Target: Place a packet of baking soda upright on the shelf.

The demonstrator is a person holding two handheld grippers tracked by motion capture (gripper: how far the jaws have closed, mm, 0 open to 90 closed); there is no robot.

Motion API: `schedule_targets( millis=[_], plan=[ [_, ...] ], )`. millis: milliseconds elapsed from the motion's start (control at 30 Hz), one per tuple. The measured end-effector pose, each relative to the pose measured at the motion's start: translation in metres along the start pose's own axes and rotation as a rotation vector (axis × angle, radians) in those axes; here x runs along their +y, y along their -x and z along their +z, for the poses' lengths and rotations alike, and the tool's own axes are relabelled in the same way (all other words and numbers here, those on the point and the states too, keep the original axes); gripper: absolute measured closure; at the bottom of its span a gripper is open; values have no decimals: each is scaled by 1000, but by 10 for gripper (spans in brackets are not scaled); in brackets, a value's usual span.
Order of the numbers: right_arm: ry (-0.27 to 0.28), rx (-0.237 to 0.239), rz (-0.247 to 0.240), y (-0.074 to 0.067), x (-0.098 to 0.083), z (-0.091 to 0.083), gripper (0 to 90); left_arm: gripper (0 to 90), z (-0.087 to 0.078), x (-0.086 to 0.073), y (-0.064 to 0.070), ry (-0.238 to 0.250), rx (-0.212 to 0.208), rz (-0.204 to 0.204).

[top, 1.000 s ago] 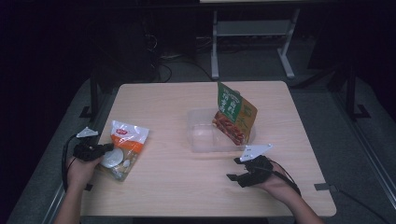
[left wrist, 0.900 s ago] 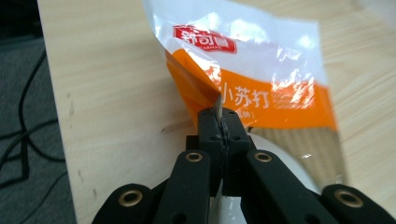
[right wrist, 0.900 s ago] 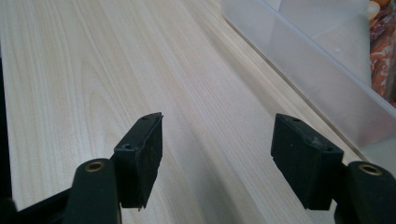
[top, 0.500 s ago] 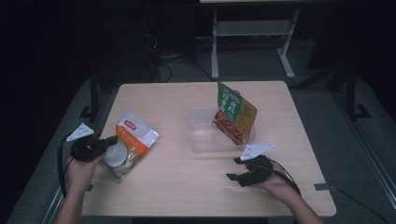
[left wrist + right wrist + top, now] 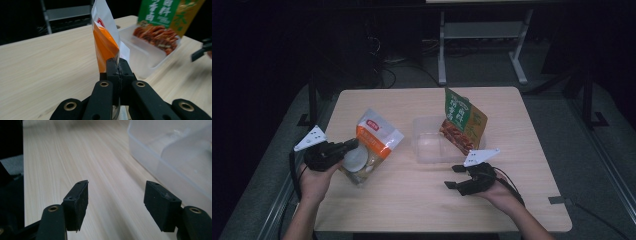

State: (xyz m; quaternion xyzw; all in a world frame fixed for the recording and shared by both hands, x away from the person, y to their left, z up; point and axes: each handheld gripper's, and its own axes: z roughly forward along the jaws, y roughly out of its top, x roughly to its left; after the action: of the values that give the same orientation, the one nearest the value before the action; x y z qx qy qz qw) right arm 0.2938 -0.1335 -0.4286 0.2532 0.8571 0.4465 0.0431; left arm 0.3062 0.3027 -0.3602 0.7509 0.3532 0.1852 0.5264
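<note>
- Work in hand, as I read it: packing snack bags into the clear plastic container (image 5: 434,147) at frame centre of the high view.
- Done so far: the green snack bag (image 5: 463,125) already stands tilted in the container, leaning toward its upper-right rim, red printed food side facing the camera.
- In progress: the orange-and-white snack bag (image 5: 372,145) is pinched in the left gripper (image 5: 343,148), left of centre in the high view. In the left gripper view the jaws are pressed tight on the bag's edge, and the bag (image 5: 106,41) rises upright from them, clear of the table (image 5: 45,67).
- Left to do, by my judgement: carry this bag across to the container, set it in beside the green one, let go.
- Left hand (image 5: 314,180): lower left of the high view, forearm entering from the bottom edge, gripper pointing toward the right and slightly up the frame, grey plate on top.
- Right gripper (image 5: 455,176): lower right of centre, just below the container, near it but not touching, pointing toward frame left. In the right gripper view its jaws stand apart with nothing between them, bare wood below and the container wall (image 5: 172,172) at upper right.
- Right hand (image 5: 497,187) sits low over the tabletop, apparently idle.
</note>
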Motion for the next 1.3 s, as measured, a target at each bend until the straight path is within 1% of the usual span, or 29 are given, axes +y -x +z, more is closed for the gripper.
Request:
schedule_targets(
  millis=[167,200,267,333,367,467,567,600,633,700,733,800,833,900,933,1033,1100,1133,1167,1200,1267,1300],
  plan=[
    [52,30,-3,-3,15,9,359,900,9,14,17,30,-70,6],
    [67,43,4,-3,17,11,358,900,10,16,19,36,-81,8],
    [75,61,13,-2,20,12,356,900,13,21,25,47,-109,14],
    [97,71,13,0,25,11,355,900,17,25,32,55,-135,18],
    [108,79,24,2,27,9,354,900,18,27,35,60,-148,17],
    [175,103,43,8,36,5,353,900,23,33,44,77,-188,16],
    [217,131,70,12,44,3,348,900,27,40,54,92,-225,22],
    [229,151,86,13,46,3,346,900,28,43,58,100,-235,31],
    [253,162,97,15,48,3,345,900,29,45,60,108,-245,31],
    [263,174,112,17,50,4,338,900,31,47,64,115,-261,34],
    [270,175,108,18,51,5,339,900,32,48,66,115,-271,31],
    [286,186,111,19,53,5,350,900,34,46,69,114,-278,33],
    [289,190,115,19,54,5,357,900,36,45,70,111,-286,28],
    [295,204,108,18,56,5,416,900,38,43,71,109,-296,18],
    [296,207,108,18,56,5,425,900,39,41,71,110,-303,11],
    [281,231,104,16,58,9,500,900,42,40,73,106,-313,4],
    [274,254,103,15,57,11,588,900,43,39,73,105,-314,3],
    [275,262,104,14,57,11,637,900,44,38,72,104,-315,1],
    [282,277,106,15,57,11,694,900,45,37,71,103,-313,-6],
    [288,292,101,15,56,10,734,900,45,35,69,101,-313,-13],
    [302,299,85,14,57,6,830,900,48,31,66,92,-308,-24],
    [307,295,73,13,57,5,859,899,50,28,64,82,-302,-24]
  ],
)
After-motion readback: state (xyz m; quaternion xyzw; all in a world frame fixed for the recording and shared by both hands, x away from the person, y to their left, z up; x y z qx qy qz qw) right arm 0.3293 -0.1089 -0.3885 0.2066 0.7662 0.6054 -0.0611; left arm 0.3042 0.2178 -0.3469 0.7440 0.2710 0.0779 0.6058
